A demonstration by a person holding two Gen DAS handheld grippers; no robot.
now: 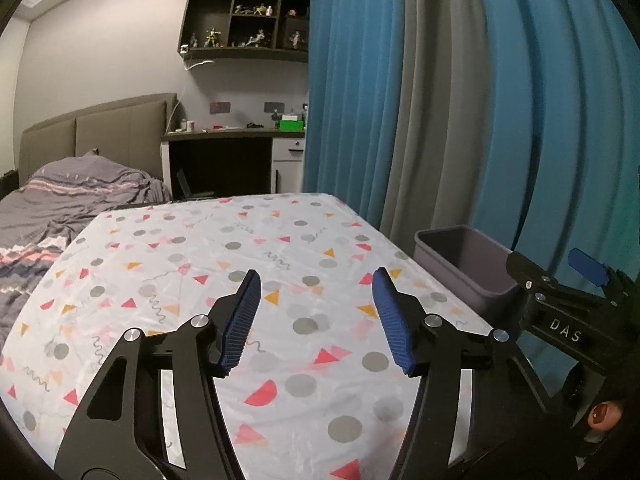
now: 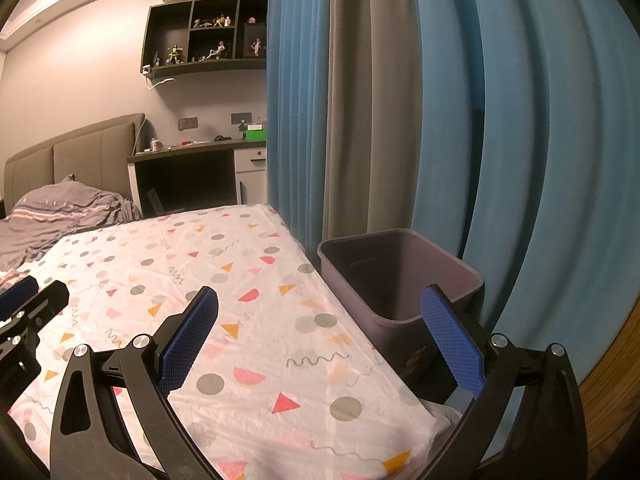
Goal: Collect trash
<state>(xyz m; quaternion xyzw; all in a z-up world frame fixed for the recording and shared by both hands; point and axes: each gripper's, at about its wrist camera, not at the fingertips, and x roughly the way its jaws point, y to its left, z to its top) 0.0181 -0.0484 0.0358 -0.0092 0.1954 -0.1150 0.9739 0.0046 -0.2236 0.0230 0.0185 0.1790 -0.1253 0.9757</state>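
Beside the purple bin (image 2: pixel 400 280), which is standing against the bench (image 1: pixel 240 264) edge, we are holding both hand-held grippers over the patterned cloth: left hand-held gripper (image 1: pixel 316 320) partly apart, right hand-held gripper (image 2: pixel 320 340) wide apart, both empty. We are seeing no trash, so we are judging it best to be scanning around the bin before reaching.

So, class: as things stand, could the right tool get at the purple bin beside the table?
Probably yes. The right tool is open and empty, and the purple bin stands just ahead of its right side, beside the table, with nothing visible in between.
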